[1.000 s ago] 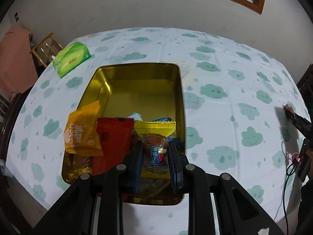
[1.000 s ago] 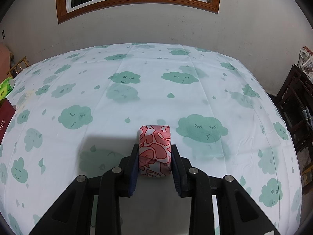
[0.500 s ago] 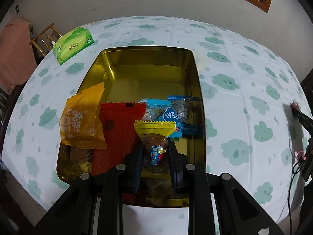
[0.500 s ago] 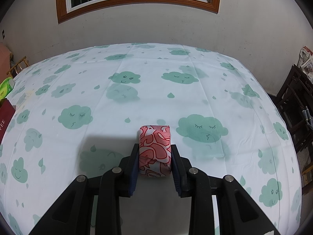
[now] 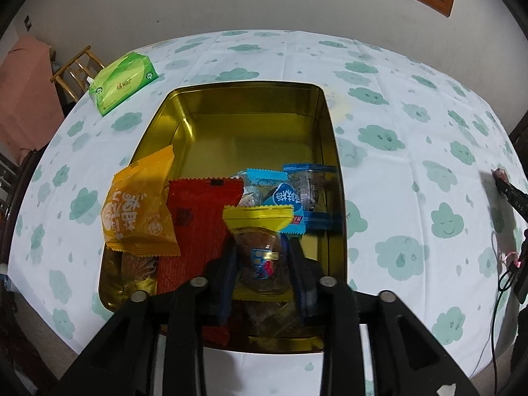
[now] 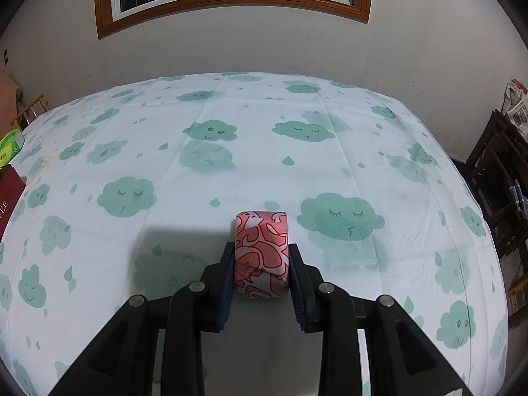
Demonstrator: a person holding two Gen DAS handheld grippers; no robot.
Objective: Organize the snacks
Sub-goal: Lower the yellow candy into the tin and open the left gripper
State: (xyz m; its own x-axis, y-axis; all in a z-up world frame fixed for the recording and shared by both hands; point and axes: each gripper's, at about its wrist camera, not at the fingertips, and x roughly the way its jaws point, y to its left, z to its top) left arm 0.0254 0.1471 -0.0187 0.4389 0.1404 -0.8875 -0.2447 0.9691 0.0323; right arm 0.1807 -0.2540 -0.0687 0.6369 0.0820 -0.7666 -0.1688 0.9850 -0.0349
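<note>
- The left gripper (image 5: 260, 260) has just been opening, its jaws loosening around the yellow-topped snack (image 5: 259, 247); the packet is risking tipping off the pile in the gold tin (image 5: 330, 138).
- The right gripper (image 6: 261, 257) is clamping the pink-wrapped snack (image 6: 260, 250) above the tablecloth (image 6: 231, 171), well apart from the tin.

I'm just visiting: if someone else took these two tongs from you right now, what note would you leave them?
Left tongs: over the near end of the gold tin, jaws just been opening, the yellow-topped snack between them and apparently released.
Right tongs: shut on the pink-and-red wrapped snack, low over the cloud tablecloth.
Done: orange packet, red packet and two blue packets are in the tin.
Left: withdraw the left tongs, then bring the pink snack to the tin.
</note>
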